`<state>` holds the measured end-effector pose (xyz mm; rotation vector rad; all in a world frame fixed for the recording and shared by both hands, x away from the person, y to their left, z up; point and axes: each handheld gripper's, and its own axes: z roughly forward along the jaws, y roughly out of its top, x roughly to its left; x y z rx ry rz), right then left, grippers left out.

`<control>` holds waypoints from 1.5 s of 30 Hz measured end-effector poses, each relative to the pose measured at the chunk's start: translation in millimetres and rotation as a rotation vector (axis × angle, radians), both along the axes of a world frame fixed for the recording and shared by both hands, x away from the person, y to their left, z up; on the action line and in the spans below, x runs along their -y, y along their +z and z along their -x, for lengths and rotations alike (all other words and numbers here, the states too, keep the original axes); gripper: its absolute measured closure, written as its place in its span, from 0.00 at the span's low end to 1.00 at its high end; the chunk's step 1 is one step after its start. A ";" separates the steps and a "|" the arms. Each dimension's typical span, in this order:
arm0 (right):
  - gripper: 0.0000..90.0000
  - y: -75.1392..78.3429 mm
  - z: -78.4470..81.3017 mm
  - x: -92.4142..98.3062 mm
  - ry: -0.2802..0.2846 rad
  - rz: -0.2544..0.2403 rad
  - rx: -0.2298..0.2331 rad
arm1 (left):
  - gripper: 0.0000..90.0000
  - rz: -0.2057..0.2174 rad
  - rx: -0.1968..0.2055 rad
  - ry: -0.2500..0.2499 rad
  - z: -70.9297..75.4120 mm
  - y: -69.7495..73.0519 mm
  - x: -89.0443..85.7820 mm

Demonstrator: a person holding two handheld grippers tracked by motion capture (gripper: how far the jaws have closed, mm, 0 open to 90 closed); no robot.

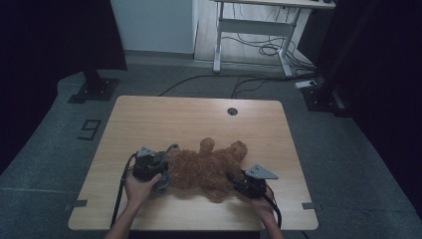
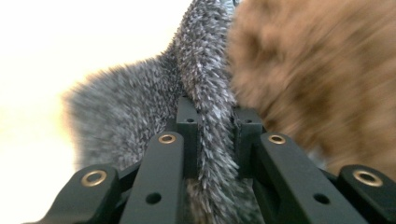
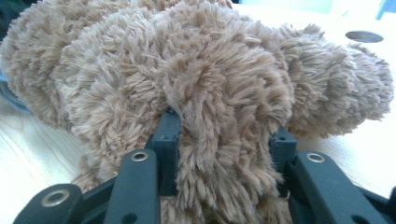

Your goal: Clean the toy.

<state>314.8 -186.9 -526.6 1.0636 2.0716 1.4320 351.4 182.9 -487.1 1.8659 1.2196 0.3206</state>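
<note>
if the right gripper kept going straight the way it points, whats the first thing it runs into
Nothing new: the right gripper is already clamped on a fold of the brown plush toy. Pushed straight on, it would press deeper into the toy's body; beyond that, probably the toy's far limb, though depth is hard to judge.

From above the person's side, the high view looked forward and down over the table [image 1: 149, 119], while each gripper view sat very close behind its own jaws, and all three shared the brown plush toy [image 1: 209, 167].
</note>
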 end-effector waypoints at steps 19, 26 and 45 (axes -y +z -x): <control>0.65 -0.5 -1.0 -1.5 -0.011 -0.006 0.006 | 0.86 -0.072 0.117 -0.378 2.3 47.1 204.9; 0.65 -3.4 -1.8 -1.6 -0.018 -0.013 0.000 | 0.86 -0.104 0.080 -0.359 -7.1 29.3 213.2; 0.65 -3.3 -0.8 -2.2 -0.015 -0.013 0.010 | 0.86 -0.107 0.101 -0.135 -7.7 31.3 82.9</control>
